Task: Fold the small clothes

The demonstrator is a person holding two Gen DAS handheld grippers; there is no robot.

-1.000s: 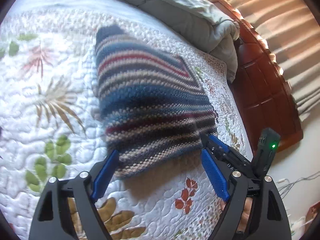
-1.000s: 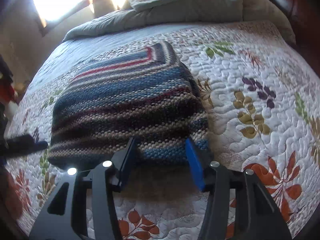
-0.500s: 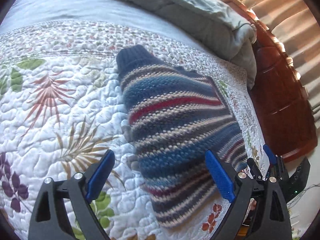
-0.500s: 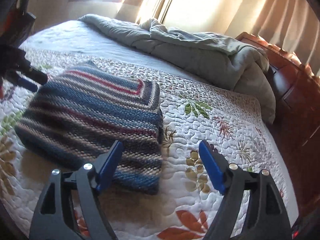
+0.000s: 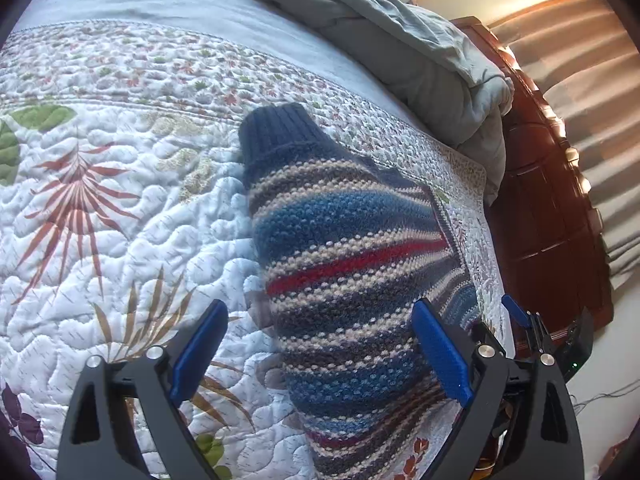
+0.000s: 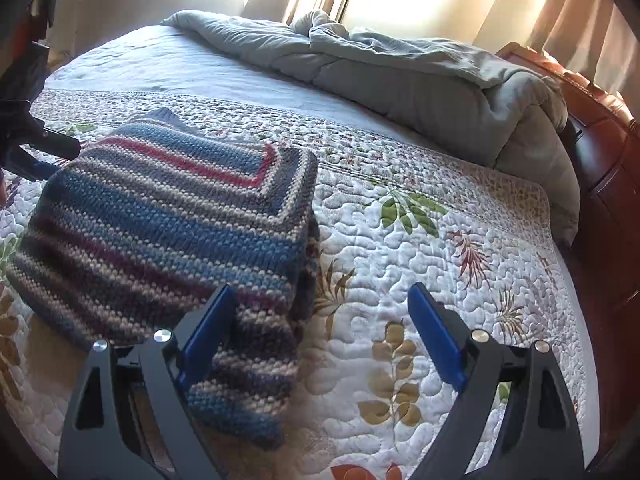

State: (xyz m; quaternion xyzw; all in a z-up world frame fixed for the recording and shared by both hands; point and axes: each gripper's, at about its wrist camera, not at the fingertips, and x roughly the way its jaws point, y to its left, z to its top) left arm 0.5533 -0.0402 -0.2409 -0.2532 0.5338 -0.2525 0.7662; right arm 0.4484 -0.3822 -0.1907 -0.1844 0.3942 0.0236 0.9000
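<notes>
Taking the striped knit sweater [image 5: 352,280] as the landmark, it lies folded into a thick block on the floral quilt [image 5: 100,240] of the bed, its dark ribbed cuff [image 5: 276,136] poking out on the side towards the heaped grey comforter [image 5: 420,60].

To the sweater's left, the left gripper [image 5: 320,354] stands released, jaws wide, nothing pinched: one blue pad hangs over bare quilt and the other over the knit. A second ago it sat squarely in front of the sweater's near edge; it has since slid off to the left side, so the fold now runs past its right pad.

At the sweater's right end, the right gripper [image 6: 322,336] has its jaws opening. A second ago they were much closer together, with the near edge of the knit between them; now that edge lies loose by the left pad, unpressed, and the right pad is over quilt.

Judging by this, both ends have been let go and the fold is laid down and holding its shape. This garment looks finished, or needs only a last squaring-up.
</notes>
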